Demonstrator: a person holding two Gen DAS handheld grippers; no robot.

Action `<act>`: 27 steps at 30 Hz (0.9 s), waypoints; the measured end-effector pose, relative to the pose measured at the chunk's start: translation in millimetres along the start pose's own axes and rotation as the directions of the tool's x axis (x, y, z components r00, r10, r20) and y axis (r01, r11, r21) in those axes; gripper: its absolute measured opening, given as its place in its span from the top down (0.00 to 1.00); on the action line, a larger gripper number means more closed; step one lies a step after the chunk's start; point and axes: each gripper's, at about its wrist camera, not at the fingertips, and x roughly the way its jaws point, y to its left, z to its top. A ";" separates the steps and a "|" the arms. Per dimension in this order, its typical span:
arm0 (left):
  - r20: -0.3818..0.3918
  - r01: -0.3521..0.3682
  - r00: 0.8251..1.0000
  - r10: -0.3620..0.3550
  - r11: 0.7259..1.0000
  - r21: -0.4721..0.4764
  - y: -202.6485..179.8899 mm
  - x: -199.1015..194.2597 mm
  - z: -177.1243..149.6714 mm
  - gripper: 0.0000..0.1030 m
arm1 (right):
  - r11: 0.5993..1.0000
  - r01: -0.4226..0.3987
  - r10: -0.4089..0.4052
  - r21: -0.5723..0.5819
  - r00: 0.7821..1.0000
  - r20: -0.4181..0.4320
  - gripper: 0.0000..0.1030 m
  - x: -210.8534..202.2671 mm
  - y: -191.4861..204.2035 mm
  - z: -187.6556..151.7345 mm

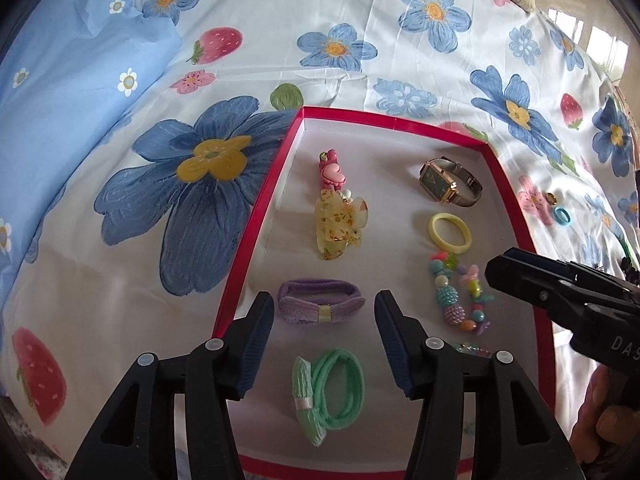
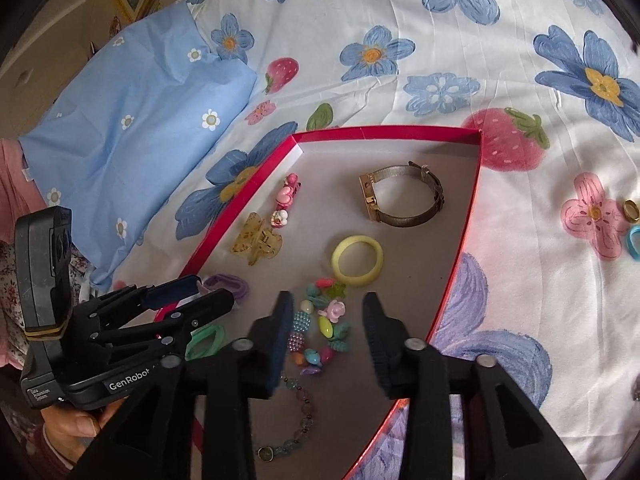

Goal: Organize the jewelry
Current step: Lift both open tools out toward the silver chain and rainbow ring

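Your left gripper (image 1: pixel 325 344) hung with jaws spread wide and nothing between them. Your right gripper (image 2: pixel 326 340) did likewise, fingers parted. A thumb (image 1: pixel 612 420) wrapped the right handle.

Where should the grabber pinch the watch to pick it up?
Pinch the mesh band of the watch, not the gold case. The watch stands on its edge in the red tray, its band an open loop. Come from above with one finger inside the loop and one outside, on the side away from the case. The band is thin, so the jaws should close on it easily.
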 end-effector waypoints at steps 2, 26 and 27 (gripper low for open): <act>0.009 0.018 1.000 -0.018 1.000 -0.021 0.8 -7.5 -1.6 0.45 | 1.000 -0.005 0.005 0.009 1.000 0.012 0.57 -6.9 -0.9 -0.4; 0.073 0.131 0.988 -0.134 0.990 0.044 -52.2 -71.0 -16.7 0.29 | 0.967 0.129 -0.164 0.219 0.974 0.154 0.35 -138.9 -98.1 -52.7; 0.072 0.135 0.988 -0.138 0.990 0.048 -54.4 -70.4 -15.3 0.29 | 0.964 0.136 -0.174 0.230 0.972 0.155 0.35 -142.9 -103.4 -55.9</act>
